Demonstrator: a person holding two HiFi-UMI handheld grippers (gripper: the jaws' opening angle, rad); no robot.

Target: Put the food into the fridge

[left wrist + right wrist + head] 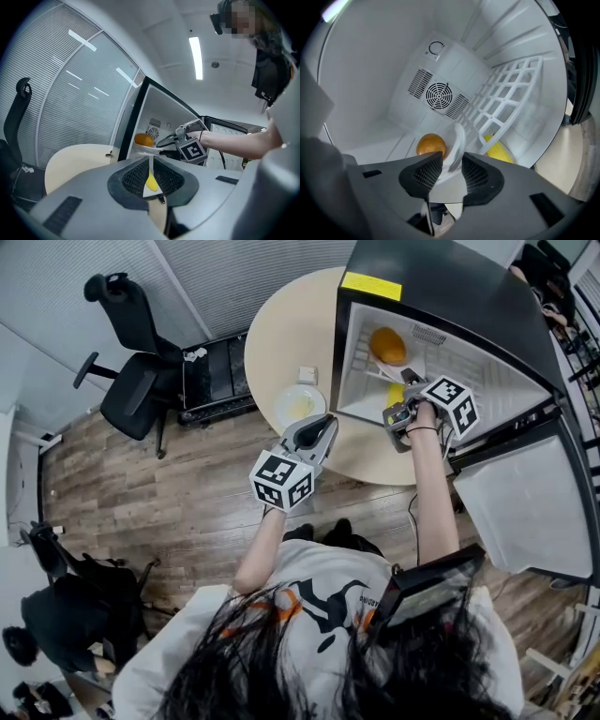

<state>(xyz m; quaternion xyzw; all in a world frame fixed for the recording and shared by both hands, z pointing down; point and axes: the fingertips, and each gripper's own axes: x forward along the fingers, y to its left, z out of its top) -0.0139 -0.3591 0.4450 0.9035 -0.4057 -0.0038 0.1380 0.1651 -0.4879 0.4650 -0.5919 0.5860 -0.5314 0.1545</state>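
While my left claw waited outside with its tips together and nothing in them, just short of the second plate of yellow food on the round table, my right claw was reaching into the open fridge. Its jaws stood a little apart. The rim of the white plate rose between the pads, which did not appear to press on it, so I judged the plate released rather than held. The plate seemed to rest on the fridge floor. The orange sat on it just beyond my left pad, loose and round. Farther in and to the right, another yellow food item lay behind the wire shelf. The fan grille marked the back wall.

The step in hand, as I read it, was letting go cleanly. I judged it best to widen the jaws until both pads cleared the rim, then draw straight back along the claw's own line. Lifting or twisting risked tipping the plate, and the orange would probably have rolled. The yellow food on the table plate was not yet in the fridge.
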